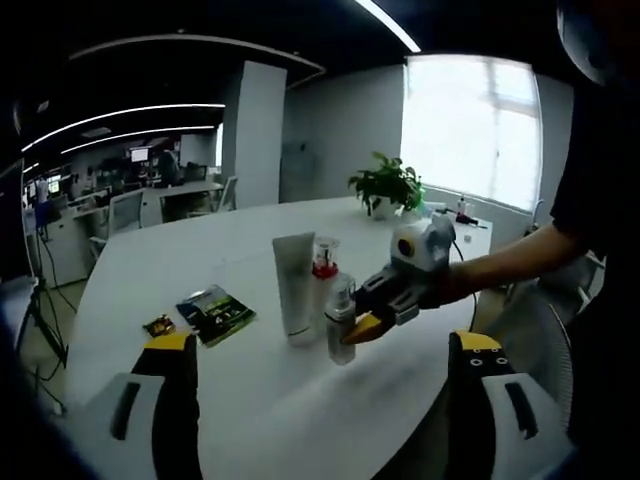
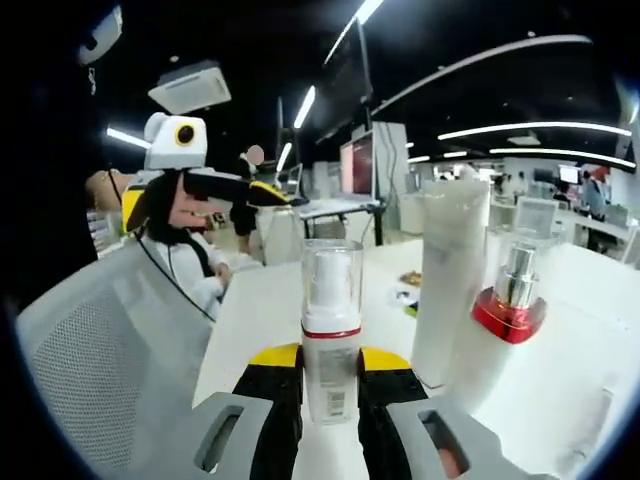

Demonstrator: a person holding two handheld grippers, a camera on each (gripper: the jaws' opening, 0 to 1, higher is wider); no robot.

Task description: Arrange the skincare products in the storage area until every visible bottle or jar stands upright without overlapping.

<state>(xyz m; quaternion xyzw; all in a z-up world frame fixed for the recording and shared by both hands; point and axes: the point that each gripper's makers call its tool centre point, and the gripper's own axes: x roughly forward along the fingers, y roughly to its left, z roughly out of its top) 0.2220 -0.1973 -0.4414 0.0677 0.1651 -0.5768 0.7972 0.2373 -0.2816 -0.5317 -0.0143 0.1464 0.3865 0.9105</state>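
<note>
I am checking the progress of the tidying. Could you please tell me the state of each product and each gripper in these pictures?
small pump bottle: upright on the table, clear cap on, held between the right gripper's jaws.
white tube: standing upright on its cap.
red-collared bottle: upright, clear cap on.
right gripper: shut on the small pump bottle.
left gripper: open, holding nothing.
green packet: lying flat.

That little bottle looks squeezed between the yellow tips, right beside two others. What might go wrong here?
The right hand-held gripper holds the small pump bottle close beside the white tube and the red-collared bottle. A sideways nudge could topple those neighbours. The tube is tall and narrow, so it probably tips easily.
</note>
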